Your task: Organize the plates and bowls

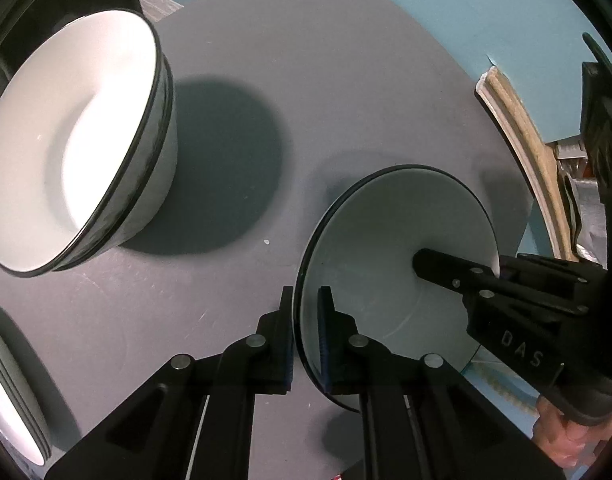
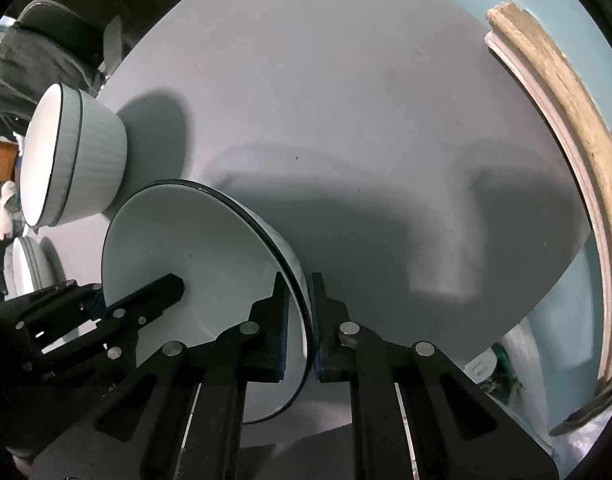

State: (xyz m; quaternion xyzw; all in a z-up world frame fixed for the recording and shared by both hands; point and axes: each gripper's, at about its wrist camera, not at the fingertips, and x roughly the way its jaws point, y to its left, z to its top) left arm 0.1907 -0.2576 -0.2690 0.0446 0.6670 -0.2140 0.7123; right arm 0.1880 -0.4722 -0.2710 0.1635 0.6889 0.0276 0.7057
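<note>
Gripping opposite edges of one white bowl (image 1: 385,264), both tools were clamped on its rim. The left gripper (image 1: 306,336) had one pad outside and one inside the wall at the bowl's 9 o'clock edge in its own view, jaws nearly closed with only the thin wall between them. The right gripper (image 2: 298,320) pinched the rim the same way at the bowl's 3 o'clock edge in the right wrist view; its dark fingers reached into the bowl from about 4 o'clock in the left view. The bowl therefore lay straight between the two tools, touching both, with neither hand nearer. Being round, it had no long axis; what mattered was the line joining the two grips across its mouth, and any lift would, I judged, need both ends to rise together to keep it level.

Counting the ware on the grey mat (image 1: 306,80): the held bowl; a stack of ribbed bowls (image 2: 82,152) at 10 o'clock, showing two dark rims, so probably two nested; and a stack of plates (image 2: 28,266) at 9 o'clock in the right view, whose number I could not tell. Two grippers, both occupied.
</note>
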